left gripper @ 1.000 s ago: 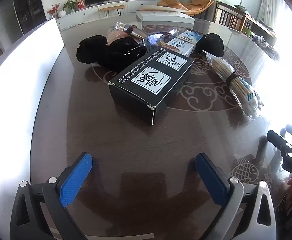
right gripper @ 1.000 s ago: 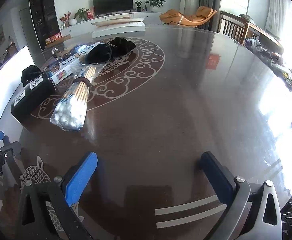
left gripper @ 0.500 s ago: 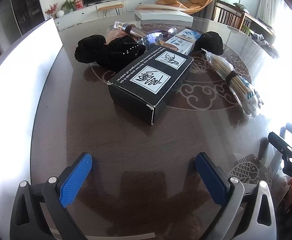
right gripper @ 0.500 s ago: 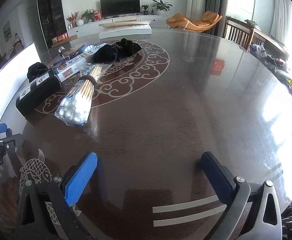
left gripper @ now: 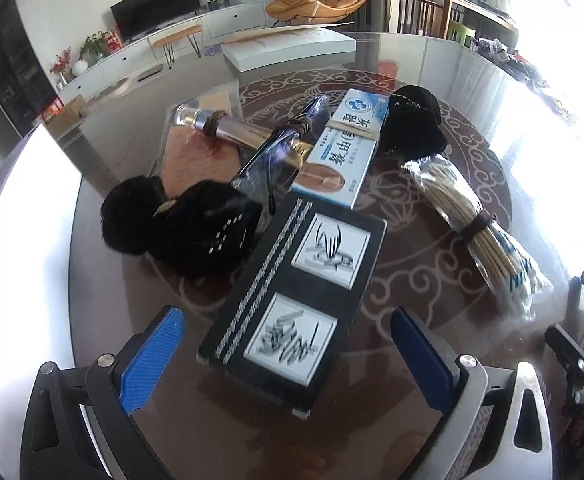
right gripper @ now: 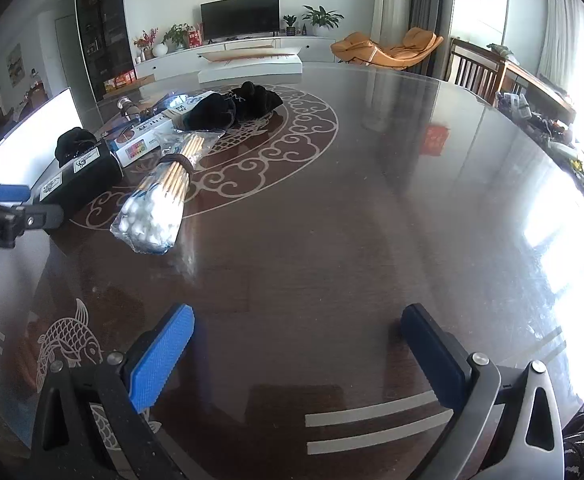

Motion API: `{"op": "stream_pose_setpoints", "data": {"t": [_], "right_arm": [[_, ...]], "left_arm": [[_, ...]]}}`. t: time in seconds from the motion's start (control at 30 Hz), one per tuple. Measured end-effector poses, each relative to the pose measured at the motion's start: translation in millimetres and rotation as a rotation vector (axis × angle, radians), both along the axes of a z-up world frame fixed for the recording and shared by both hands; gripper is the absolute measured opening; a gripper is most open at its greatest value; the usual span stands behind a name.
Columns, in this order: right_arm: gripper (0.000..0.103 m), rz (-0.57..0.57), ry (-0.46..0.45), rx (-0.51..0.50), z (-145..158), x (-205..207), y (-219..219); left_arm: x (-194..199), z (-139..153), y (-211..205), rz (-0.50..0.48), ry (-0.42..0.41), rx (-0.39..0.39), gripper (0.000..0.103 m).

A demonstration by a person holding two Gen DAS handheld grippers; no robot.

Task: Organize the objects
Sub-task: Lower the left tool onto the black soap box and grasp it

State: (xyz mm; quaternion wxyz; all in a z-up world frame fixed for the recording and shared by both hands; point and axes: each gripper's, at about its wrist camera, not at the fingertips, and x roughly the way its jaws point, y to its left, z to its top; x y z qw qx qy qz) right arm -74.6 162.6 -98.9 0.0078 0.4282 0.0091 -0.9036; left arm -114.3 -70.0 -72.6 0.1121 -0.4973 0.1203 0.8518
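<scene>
The surface [right gripper: 371, 220] is a dark, glossy round table with a pale cloud pattern and a fish motif, set in a living room with a television [right gripper: 240, 16] on the far wall. The black box [left gripper: 295, 300] carries two white labels, writing blurred. Beyond it lies a blue-white box [left gripper: 343, 148] with Chinese characters. A cotton swab bundle [right gripper: 160, 196] lies right of the black box. The left gripper [left gripper: 288, 348] has advanced since the earlier frame; its fingers, spread wide, now flank the black box's near end. The right gripper [right gripper: 297, 348] hovers with fingers wide, holding nothing.
</scene>
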Motion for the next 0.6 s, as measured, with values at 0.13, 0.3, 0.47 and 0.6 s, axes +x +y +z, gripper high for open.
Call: {"op": "stream_pose_setpoints", "data": {"t": [0.13,0.3,0.47,0.6], "right_arm": [[0.103,0.000,0.001,0.000,0.0,0.0,0.0],[0.103,0.001,0.003,0.001,0.2,-0.8,-0.2],[0.103,0.000,0.003,0.001,0.2,-1.0,-0.3],[0.103,0.001,0.004,0.001,0.1,-1.0,-0.2]], "left_arm": [[-9.9,0.5,10.2,-0.020,0.013,0.016,0.073],[15.1,4.7,15.6,-0.005,0.056,-0.010,0.058],[65.1,3.9,-1.0,0.089,0.017,0.048,0.058],[85.3,-6.8,-11.2,0.110,-0.032,0.088,0.068]]}}
